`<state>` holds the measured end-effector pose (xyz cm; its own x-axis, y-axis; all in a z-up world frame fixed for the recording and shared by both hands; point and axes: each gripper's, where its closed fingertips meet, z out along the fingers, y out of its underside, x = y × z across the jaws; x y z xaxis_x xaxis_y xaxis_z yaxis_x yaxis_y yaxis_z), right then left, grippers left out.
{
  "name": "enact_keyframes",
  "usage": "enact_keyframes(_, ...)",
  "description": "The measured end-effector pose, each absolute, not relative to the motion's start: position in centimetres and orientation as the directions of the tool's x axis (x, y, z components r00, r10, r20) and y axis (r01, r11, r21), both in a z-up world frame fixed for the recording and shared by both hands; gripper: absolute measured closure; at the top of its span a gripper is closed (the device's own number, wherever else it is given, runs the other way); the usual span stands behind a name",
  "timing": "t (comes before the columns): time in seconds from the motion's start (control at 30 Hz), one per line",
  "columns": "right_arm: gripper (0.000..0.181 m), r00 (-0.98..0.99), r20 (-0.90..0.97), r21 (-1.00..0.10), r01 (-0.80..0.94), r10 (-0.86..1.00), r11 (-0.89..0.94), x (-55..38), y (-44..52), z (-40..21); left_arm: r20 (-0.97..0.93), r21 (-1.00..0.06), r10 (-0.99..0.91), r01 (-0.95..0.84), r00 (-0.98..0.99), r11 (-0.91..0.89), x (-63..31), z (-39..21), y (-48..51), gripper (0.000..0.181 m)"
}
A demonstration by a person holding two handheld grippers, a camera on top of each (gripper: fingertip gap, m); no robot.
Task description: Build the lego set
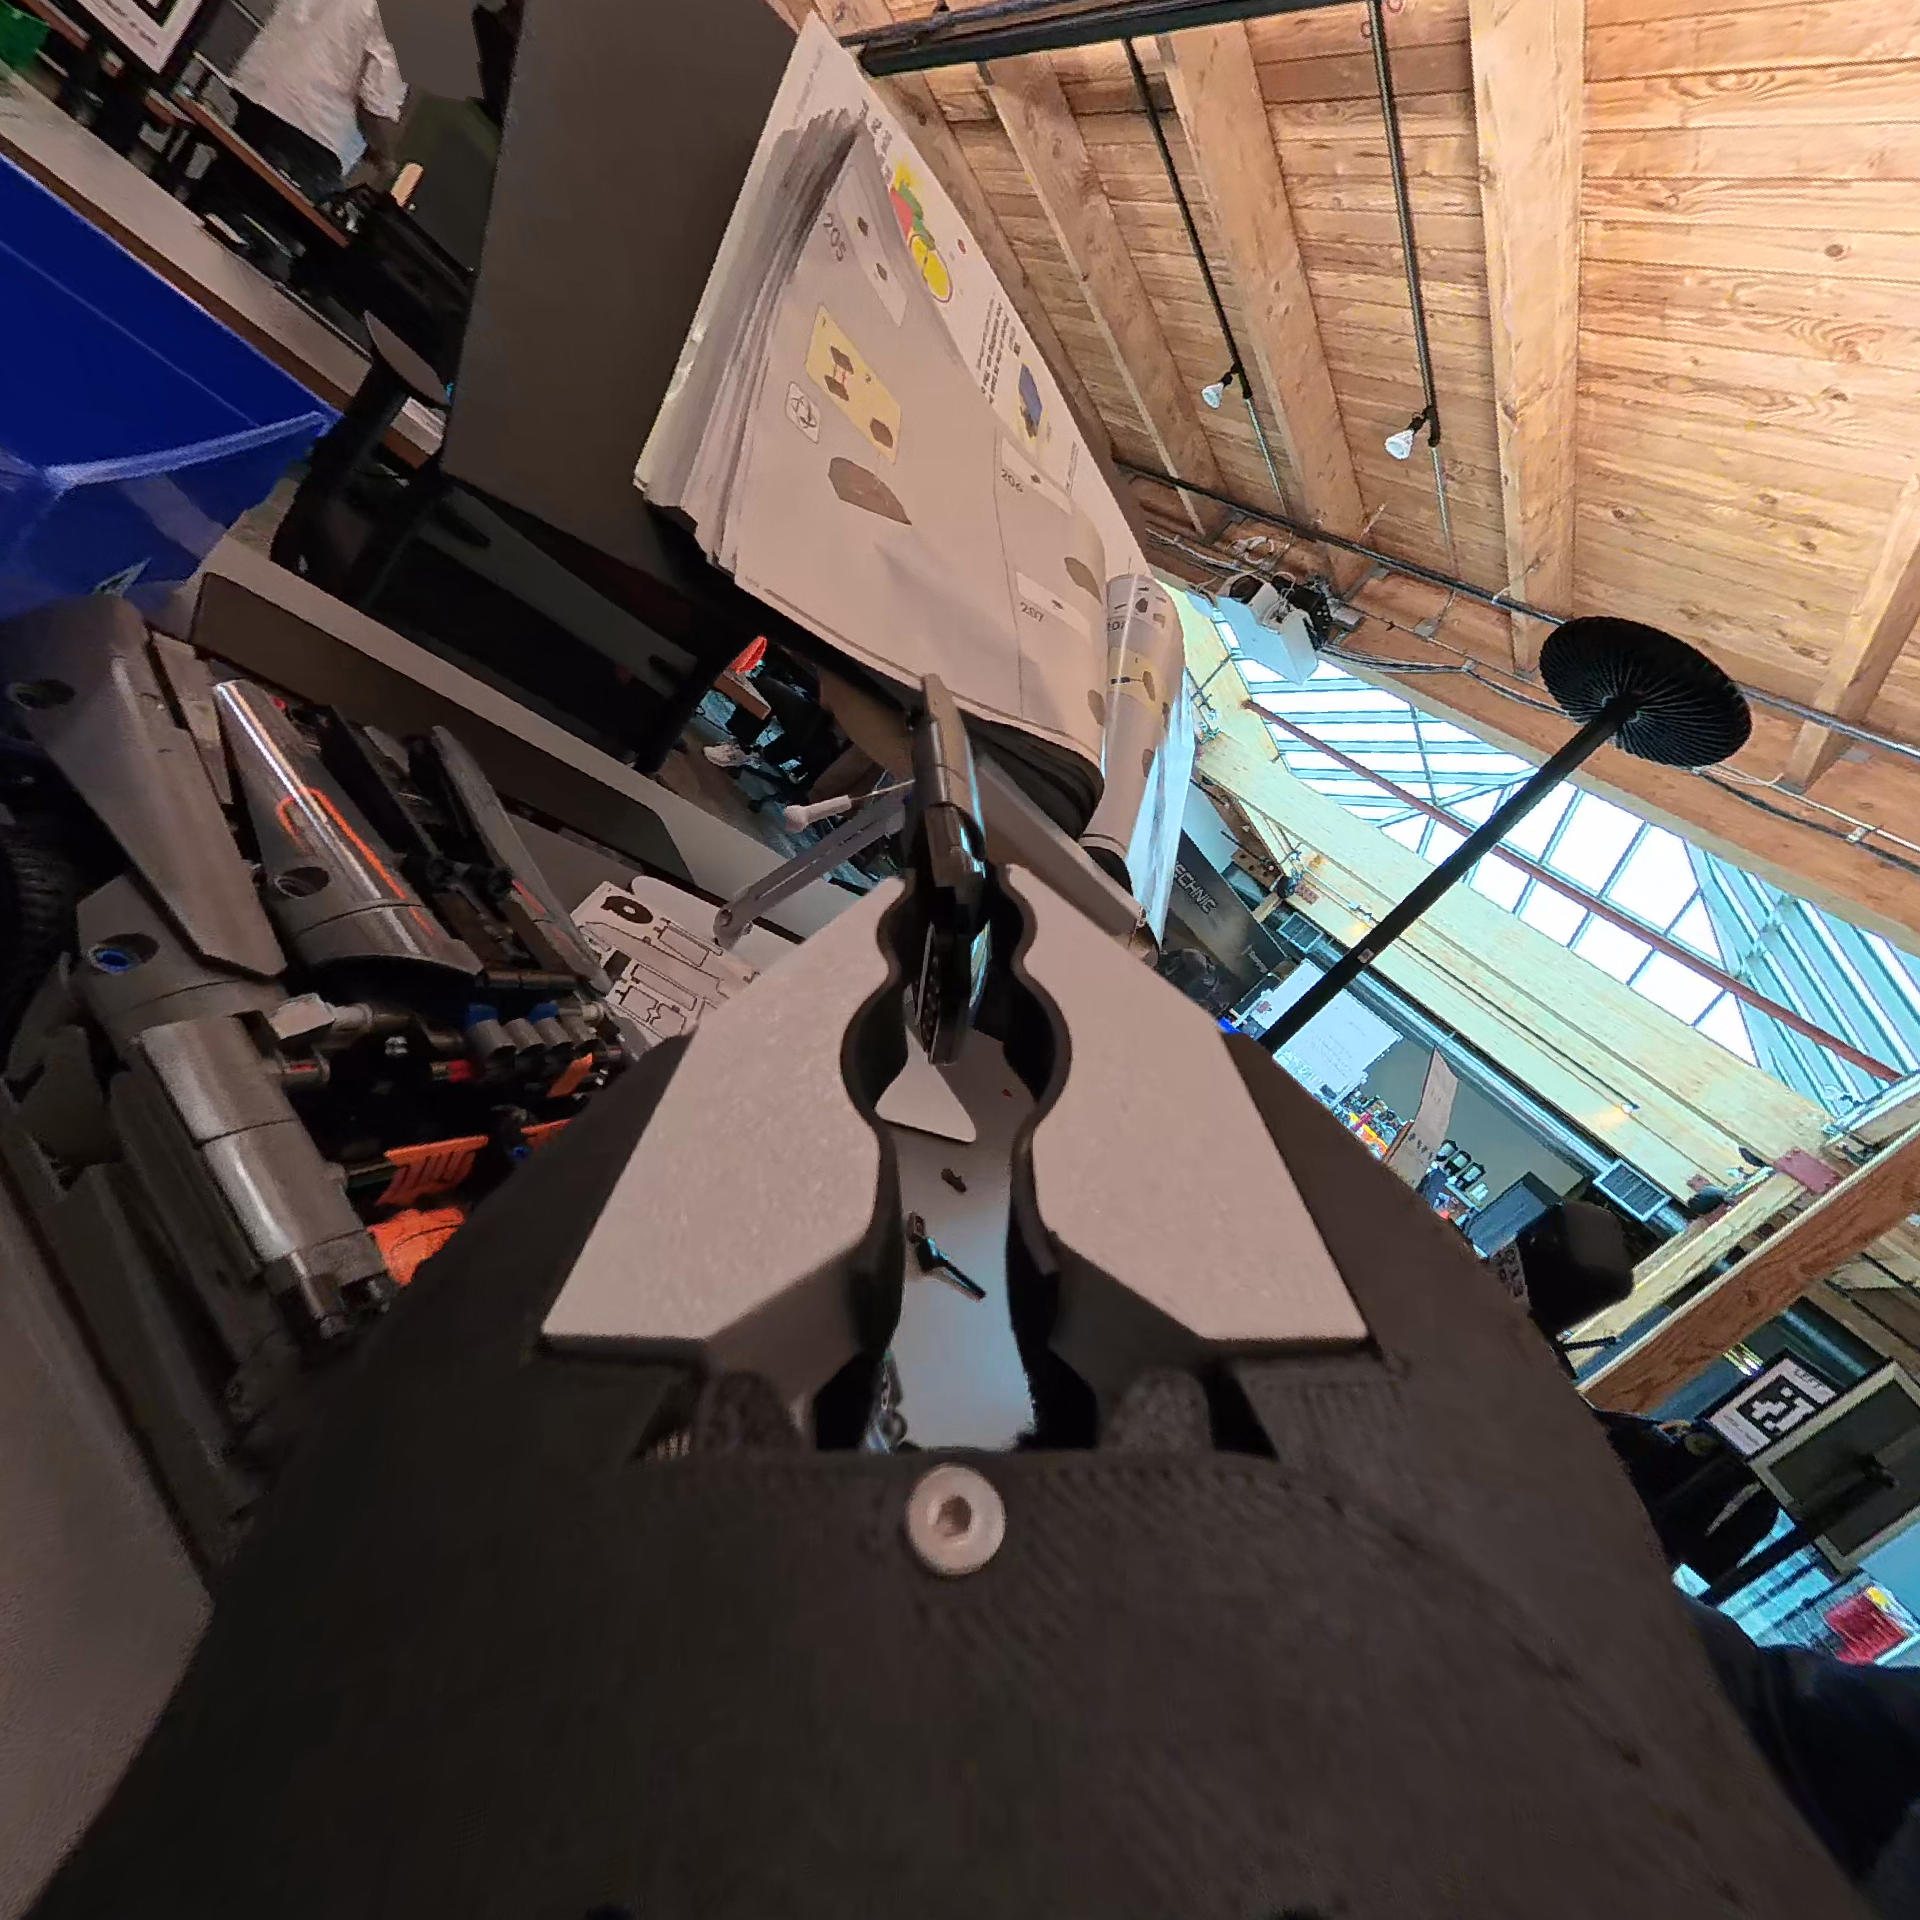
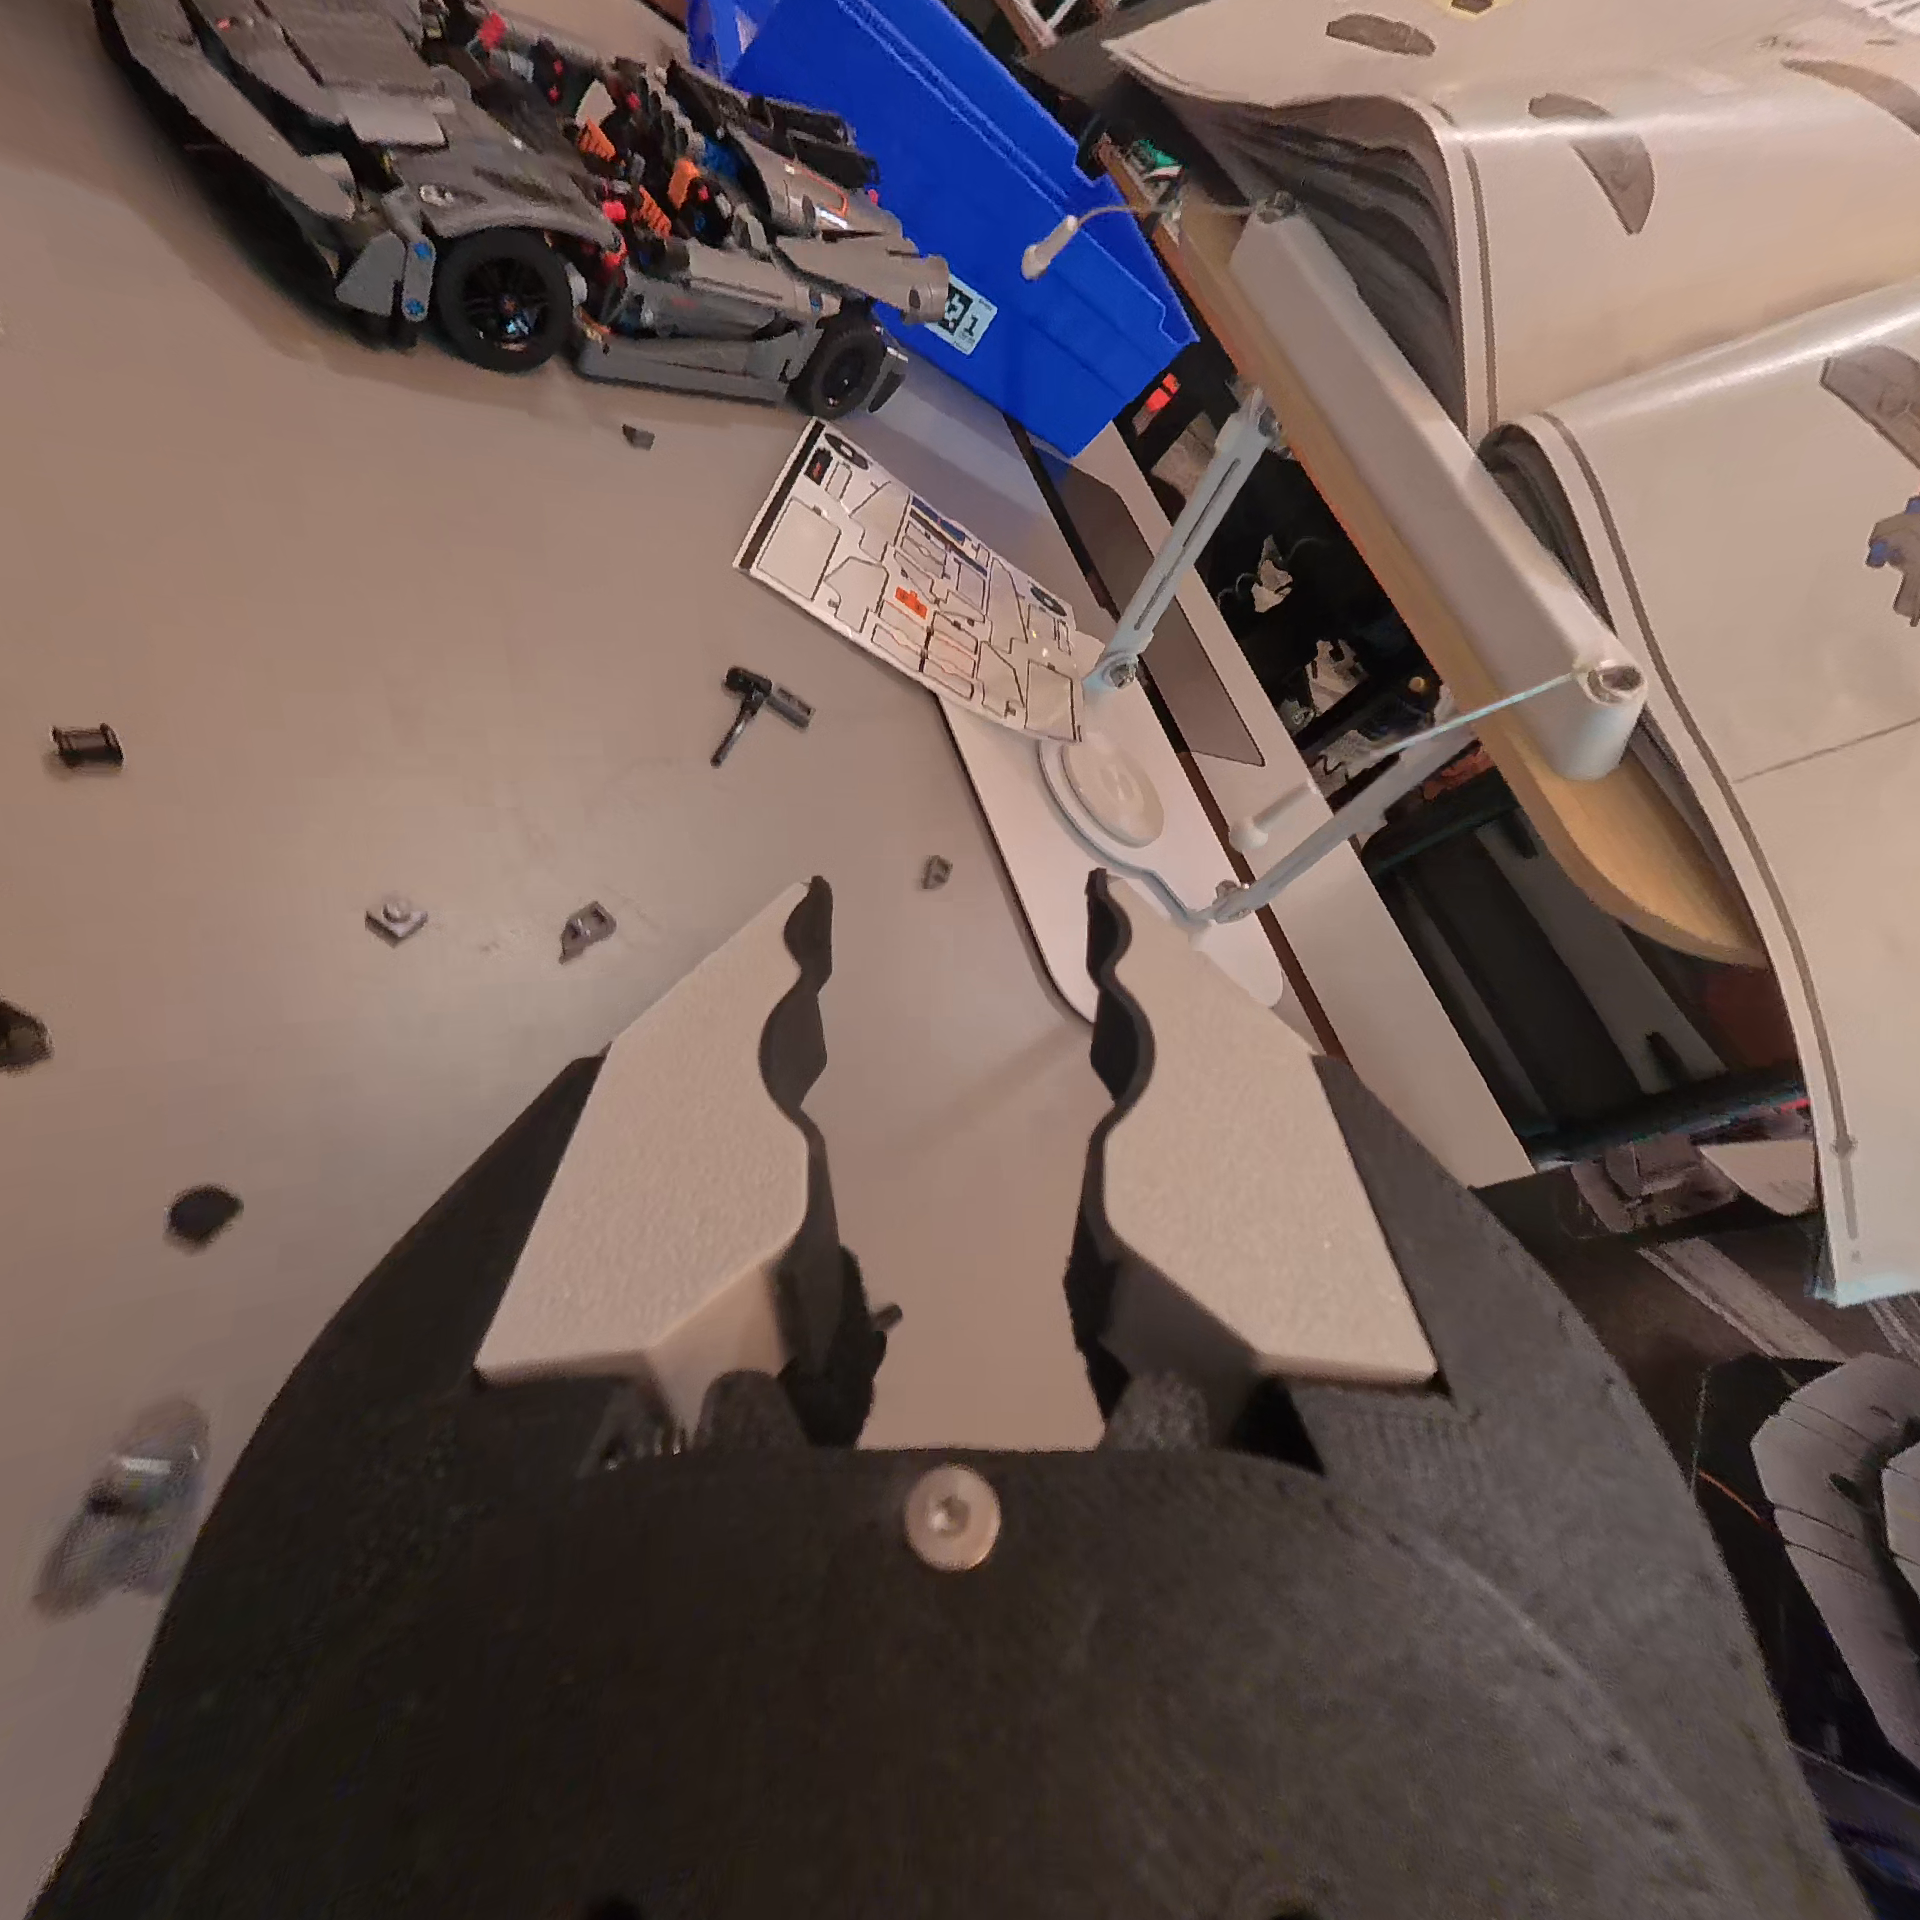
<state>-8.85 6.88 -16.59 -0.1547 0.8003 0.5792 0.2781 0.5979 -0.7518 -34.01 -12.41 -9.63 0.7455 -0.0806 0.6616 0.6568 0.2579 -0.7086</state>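
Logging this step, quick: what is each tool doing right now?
Left tool: closed on a slim glossy black lego piece, raised off the table.
Right tool: open, holding nothing, above the beige table.

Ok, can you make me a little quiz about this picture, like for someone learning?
1. True or false: the right tool is holding a piece.
2. What is the left tool clamped on? A) an orange wheel B) a dark Lego piece C) the sticker sheet
3. Fill in: behind the grey Lego car stands a ____ bin.

Key
1. False: its jaws stand open with nothing between them, over the table.
2. B: the dark piece sticks up from between the shut jaws.
3. Blue.
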Motion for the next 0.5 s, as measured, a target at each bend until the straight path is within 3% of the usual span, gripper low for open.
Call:
enact_keyframes(0.13,0.133,-0.151,0.602,-0.741,0.259,0.784,0.619,-10.5,4.9,-15.6,0.626,-0.726,-0.126,0.634,0.77,0.267,-32.8,-8.5,-12.1,0.171)
enact_keyframes(0.23,0.131,-0.15,0.511,-0.821,0.208,0.846,0.532,-11.7,3.5,-14.3,0.605,-0.74,-0.17,0.628,0.778,0.242,-31.0,-7.5,-10.7,0.172)
enact_keyframes(0.4,0.13,-0.284,0.084,-0.986,0.115,0.955,0.12,-11.9,2.3,-12.0,0.522,-0.816,-0.302,0.57,0.798,0.095,-23.8,-5.8,-4.9,0.171)
enact_keyframes(0.5,0.127,-0.346,-0.138,-0.99,0.061,0.928,-0.124,-10.7,3.8,-10.5,0.498,-0.845,-0.396,0.535,0.771,-0.02,-19.0,-6.0,-0.7,0.172)
